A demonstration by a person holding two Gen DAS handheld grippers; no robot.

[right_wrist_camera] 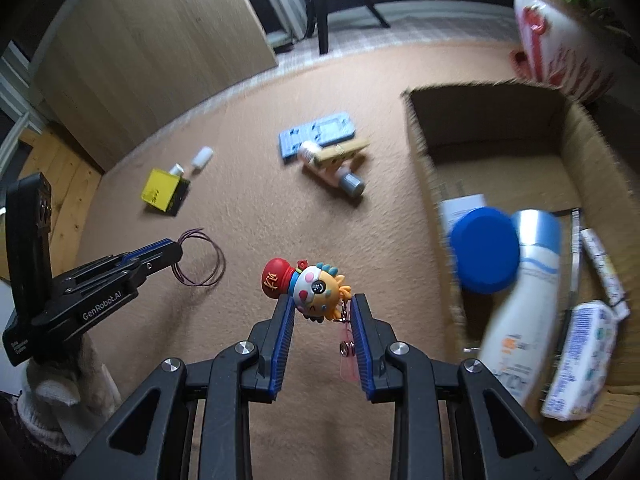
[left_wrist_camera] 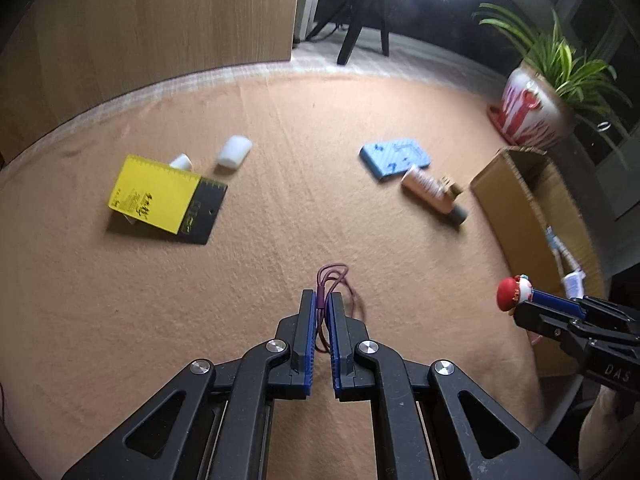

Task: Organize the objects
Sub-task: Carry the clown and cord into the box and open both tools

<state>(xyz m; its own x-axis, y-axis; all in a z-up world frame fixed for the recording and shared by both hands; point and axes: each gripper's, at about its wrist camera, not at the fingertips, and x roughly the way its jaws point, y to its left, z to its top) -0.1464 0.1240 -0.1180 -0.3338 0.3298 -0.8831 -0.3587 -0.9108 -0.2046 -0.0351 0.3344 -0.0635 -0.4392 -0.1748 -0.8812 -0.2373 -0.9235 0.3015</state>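
The left gripper (left_wrist_camera: 321,300) clenched a purple cord loop (left_wrist_camera: 334,276) just above the tan surface (left_wrist_camera: 260,264); the right gripper (right_wrist_camera: 323,307) grasped a cartoon figurine (right_wrist_camera: 310,290) beside a cardboard box (right_wrist_camera: 420,160), whose blurred contents were hard to identify.

Matt, fuzzy peach felt cloth (left_wrist_camera: 280,208); corrugated cardboard box (right_wrist_camera: 424,168); glossy plastic cartoon figurine (right_wrist_camera: 312,292); wood-grain panel (left_wrist_camera: 160,20).
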